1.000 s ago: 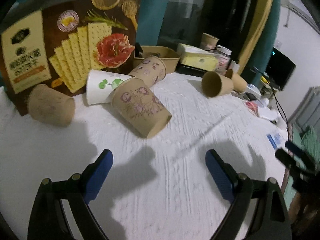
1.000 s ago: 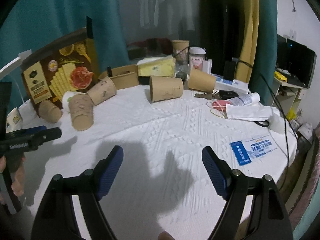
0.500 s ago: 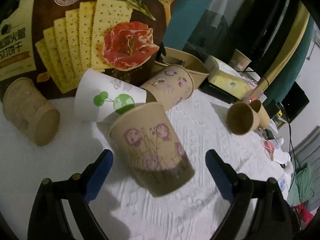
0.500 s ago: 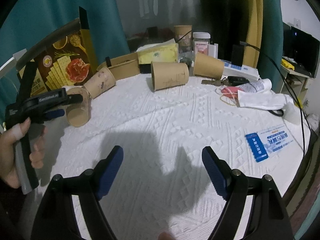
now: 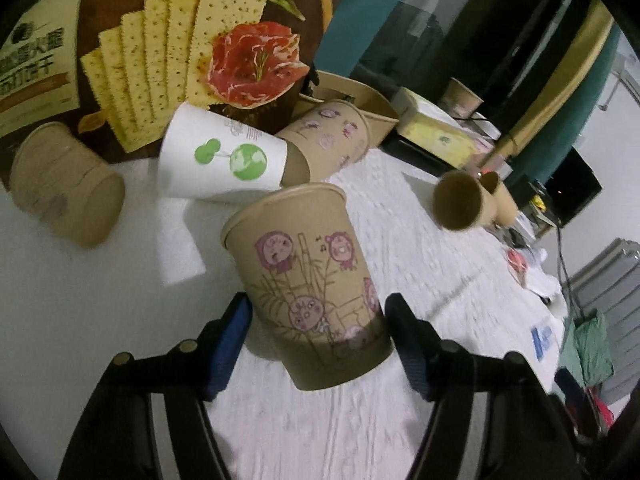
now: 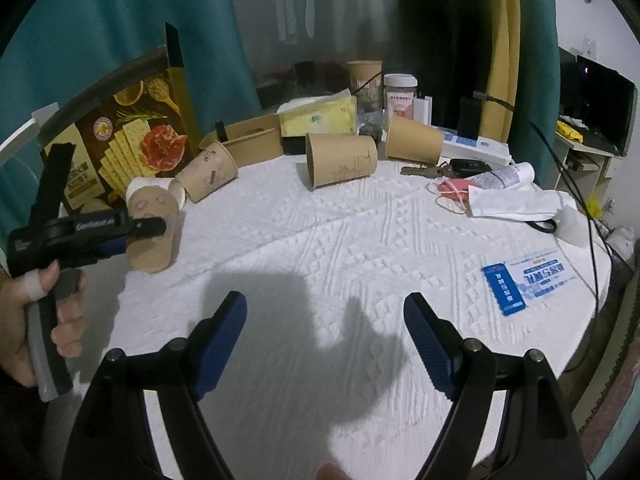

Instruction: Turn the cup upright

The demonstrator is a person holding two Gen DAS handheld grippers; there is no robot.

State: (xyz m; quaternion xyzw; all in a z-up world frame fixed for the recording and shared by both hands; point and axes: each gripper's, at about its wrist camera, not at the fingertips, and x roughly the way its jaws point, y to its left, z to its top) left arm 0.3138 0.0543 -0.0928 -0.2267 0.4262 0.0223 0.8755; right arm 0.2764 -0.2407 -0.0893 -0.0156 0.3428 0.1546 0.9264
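While the left gripper point(image 5: 318, 314) has just been closing on the cartoon cup point(image 5: 308, 280) near the tablecloth's point(image 5: 420, 264) left edge, squeeze lightly and roll it upright; the right gripper point(image 6: 324, 330) gapes empty.

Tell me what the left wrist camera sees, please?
The left gripper's blue fingers squeeze a brown cartoon-printed paper cup lying tipped on a white tablecloth. Behind it lie a white cup, more brown cups and a cracker box.
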